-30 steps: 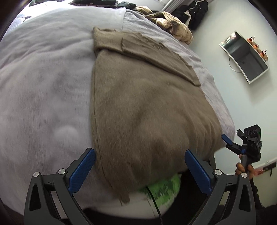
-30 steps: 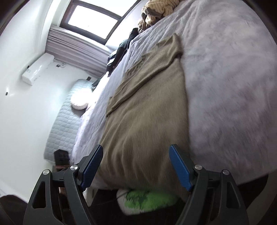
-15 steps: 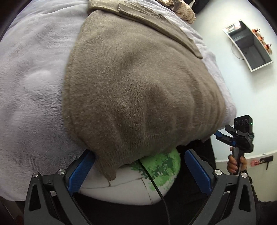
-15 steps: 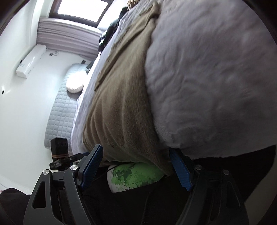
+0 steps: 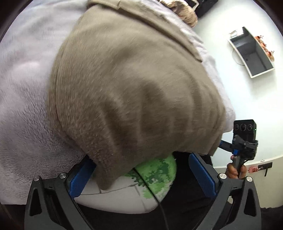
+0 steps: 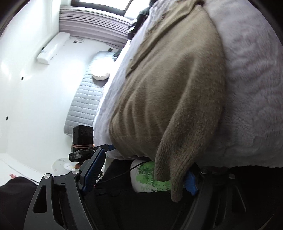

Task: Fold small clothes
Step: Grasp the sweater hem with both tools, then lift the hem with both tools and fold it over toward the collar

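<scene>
Grey fleece bedding carries the brown knit garment, its hem overhanging the near edge, where the left gripper and right gripper, jaws apart, straddle the corners, so next likely comes pinching both for the fold.

— What carries the clothes?
— A bed under a fluffy pale blanket
— What lies on it?
— A brown knit sweater, spread flat, its near hem hanging over the bed's edge. At the far end sits a heap of clothes, well apart from the sweater
</scene>
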Motion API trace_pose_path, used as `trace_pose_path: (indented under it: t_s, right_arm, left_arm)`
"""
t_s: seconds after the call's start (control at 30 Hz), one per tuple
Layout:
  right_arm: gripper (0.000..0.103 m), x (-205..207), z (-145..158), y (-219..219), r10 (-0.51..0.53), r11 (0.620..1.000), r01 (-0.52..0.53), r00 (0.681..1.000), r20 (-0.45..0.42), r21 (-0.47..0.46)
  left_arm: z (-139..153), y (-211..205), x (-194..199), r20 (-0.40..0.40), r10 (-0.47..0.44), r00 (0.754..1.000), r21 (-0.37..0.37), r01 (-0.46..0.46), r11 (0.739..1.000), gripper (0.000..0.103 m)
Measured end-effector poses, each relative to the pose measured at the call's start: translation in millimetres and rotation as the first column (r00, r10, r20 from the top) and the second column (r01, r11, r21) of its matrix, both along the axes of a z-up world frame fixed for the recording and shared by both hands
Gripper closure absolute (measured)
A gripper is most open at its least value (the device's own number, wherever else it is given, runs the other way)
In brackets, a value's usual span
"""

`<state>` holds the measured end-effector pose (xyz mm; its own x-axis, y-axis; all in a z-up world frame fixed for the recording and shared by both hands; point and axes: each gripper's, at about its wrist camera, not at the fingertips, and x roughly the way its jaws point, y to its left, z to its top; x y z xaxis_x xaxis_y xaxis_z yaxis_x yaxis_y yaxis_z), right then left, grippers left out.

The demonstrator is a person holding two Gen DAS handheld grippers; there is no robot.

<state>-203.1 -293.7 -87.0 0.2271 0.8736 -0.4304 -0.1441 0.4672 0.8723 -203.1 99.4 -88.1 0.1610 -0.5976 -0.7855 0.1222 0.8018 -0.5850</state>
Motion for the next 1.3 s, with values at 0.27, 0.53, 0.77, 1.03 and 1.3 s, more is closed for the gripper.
trace_pose_path:
  t_s: [0.27,0.53,0.77,1.03,1.3]
  right_arm:
    - [0.053,-0.7,-10.7,6.3,-0.004,1.0,0.006,0.998,-0.055,0.031]
    - [0.093,-7.6,19.9,15.2,0.016,0.993,-0.02,0.999,0.032,0.116]
    - [0.093,21.5,75.8,4.6,-0.074,0.961,0.03,0.986,0.152,0.275]
    - [0.093,108.0,132.7,2.5,-0.115,0.966,0.049,0.961,0.252,0.254]
    - [0.093,231.5,142.0,1.7,-0.155,0.968,0.107,0.966,0.207,0.229]
  left_arm:
    - [4.7,-10.0,-2.9,0.037,-0.022,0.999,0.001,0.022,1.0,0.027]
    - [34.6,-2.6,-4.1,0.099,-0.067,0.993,-0.097,0.077,0.992,0.088]
    - [103.1,20.4,26.1,0.265,0.02,0.964,-0.19,0.031,0.981,0.088]
    - [157.4,13.8,112.2,0.401,0.061,0.914,-0.14,-0.004,0.99,0.088]
    - [167.4,4.9,219.9,0.42,0.086,0.904,-0.124,-0.037,0.992,0.088]
